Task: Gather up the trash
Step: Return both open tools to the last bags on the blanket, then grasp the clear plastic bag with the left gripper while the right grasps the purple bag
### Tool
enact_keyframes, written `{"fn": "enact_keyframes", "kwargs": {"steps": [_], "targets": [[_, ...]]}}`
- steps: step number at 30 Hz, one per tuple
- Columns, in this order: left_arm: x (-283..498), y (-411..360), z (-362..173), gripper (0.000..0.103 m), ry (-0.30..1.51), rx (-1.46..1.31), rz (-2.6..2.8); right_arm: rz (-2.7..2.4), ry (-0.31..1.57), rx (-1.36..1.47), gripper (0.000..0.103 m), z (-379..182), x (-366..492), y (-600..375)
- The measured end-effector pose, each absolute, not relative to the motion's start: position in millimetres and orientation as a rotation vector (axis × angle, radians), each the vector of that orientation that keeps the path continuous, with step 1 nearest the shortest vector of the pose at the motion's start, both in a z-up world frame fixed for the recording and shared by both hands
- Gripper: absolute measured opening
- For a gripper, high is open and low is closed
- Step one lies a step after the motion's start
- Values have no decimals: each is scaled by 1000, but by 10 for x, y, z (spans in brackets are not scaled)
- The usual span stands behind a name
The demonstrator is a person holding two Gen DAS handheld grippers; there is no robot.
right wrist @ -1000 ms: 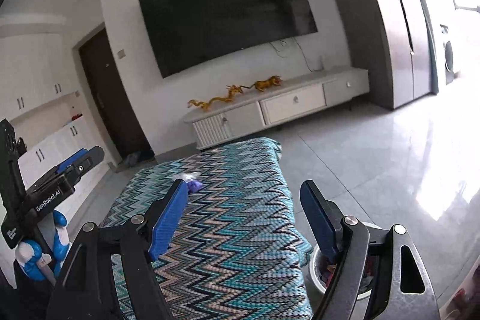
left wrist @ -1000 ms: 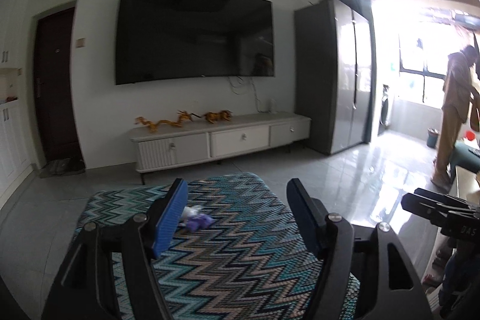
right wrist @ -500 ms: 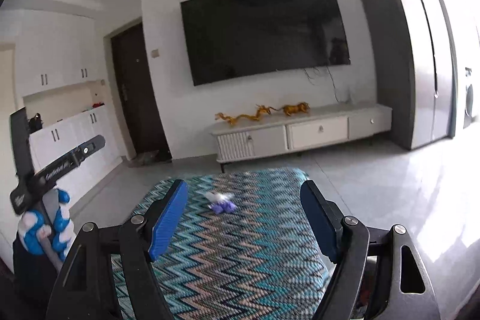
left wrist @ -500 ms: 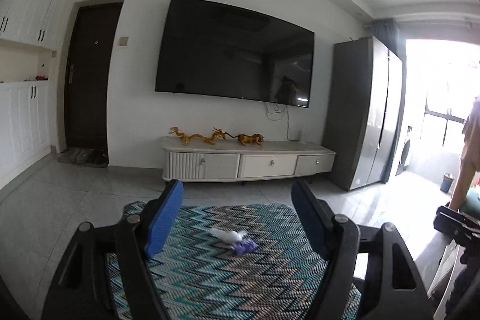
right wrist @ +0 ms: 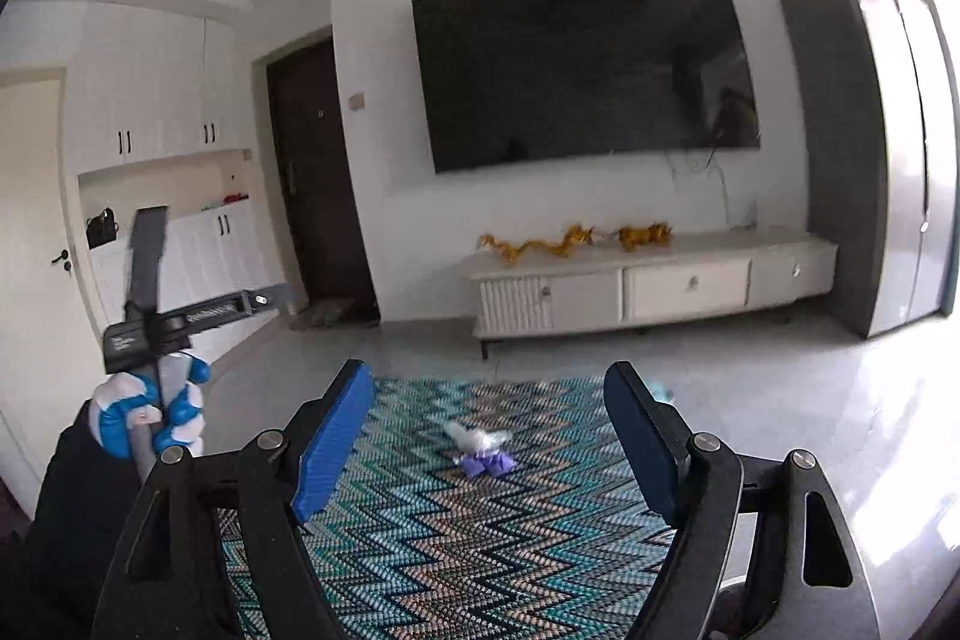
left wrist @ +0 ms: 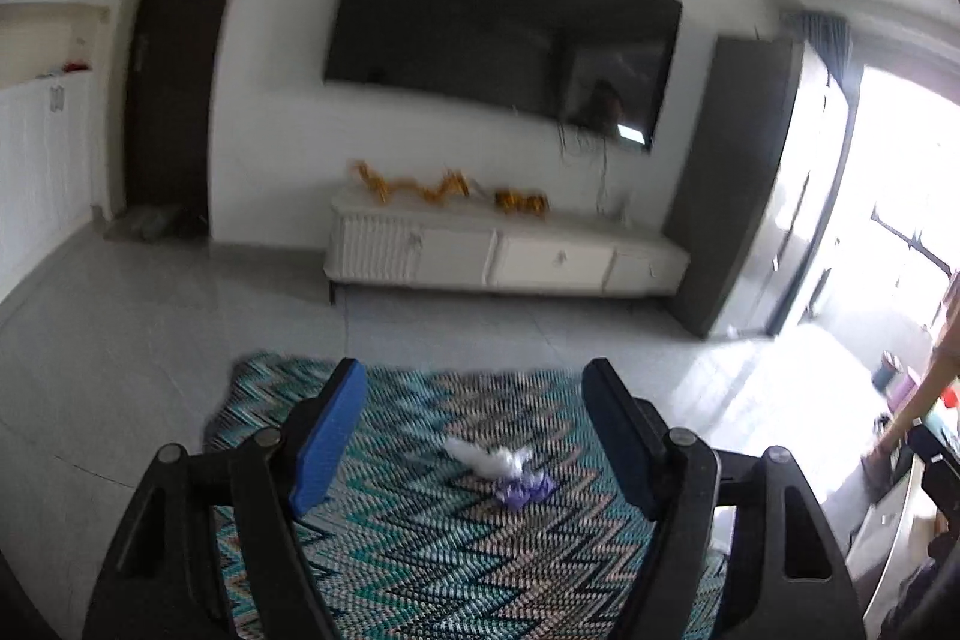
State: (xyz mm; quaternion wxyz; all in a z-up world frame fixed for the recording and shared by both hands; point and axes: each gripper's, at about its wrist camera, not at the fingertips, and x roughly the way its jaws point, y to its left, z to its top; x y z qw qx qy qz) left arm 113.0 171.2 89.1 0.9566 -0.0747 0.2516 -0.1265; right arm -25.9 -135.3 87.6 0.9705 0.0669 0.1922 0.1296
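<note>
On the zigzag cloth [left wrist: 420, 568] out front sits the crumpled white and purple trash [left wrist: 501, 469]. Left hand-held gripper [left wrist: 474, 436] is spread wide, empty; right hand-held gripper [right wrist: 489, 439] is opening, also gripping nothing.

White walls [right wrist: 372, 112], wall-mounted TV [right wrist: 582, 70], pale tiled floor [left wrist: 150, 316], bright window [left wrist: 900, 196].

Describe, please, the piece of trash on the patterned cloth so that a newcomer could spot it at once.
Start at the big dark TV on the white wall, then drop past the low white cabinet to the zigzag teal cloth in the foreground. Near its far end lies the trash: a crumpled clear-white wrapper joined to a purple scrap, the only loose thing there.
</note>
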Motion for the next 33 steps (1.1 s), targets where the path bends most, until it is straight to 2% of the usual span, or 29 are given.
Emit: {"fn": "enact_keyframes", "kwargs": {"steps": [6, 13, 18, 21, 23, 28, 33], "targets": [[1853, 1267, 68, 73, 701, -87, -332, 290, 532, 124, 80, 264, 419, -1291], [2645, 946, -910, 73, 924, -170, -297, 332, 688, 96, 80, -466, 1200, -1213], [2966, 921, -1340, 73, 1019, -218, -241, 397, 757, 77, 80, -873, 1600, -1095], [3036, 936, -1450, 73, 1018, -240, -285, 450, 797, 78, 81, -1100, 1784, -968], [3075, 930, -1472, 66, 1006, -234, -316, 478, 822, 72, 82, -1249, 1912, -871], [3140, 1004, -1497, 32, 996, -305, -388, 511, 841, 69, 82, -1411, 2125, -696], [3150, 996, -1502, 22, 988, -339, -434, 540, 851, 51, 83, -1479, 2331, -571]]}}
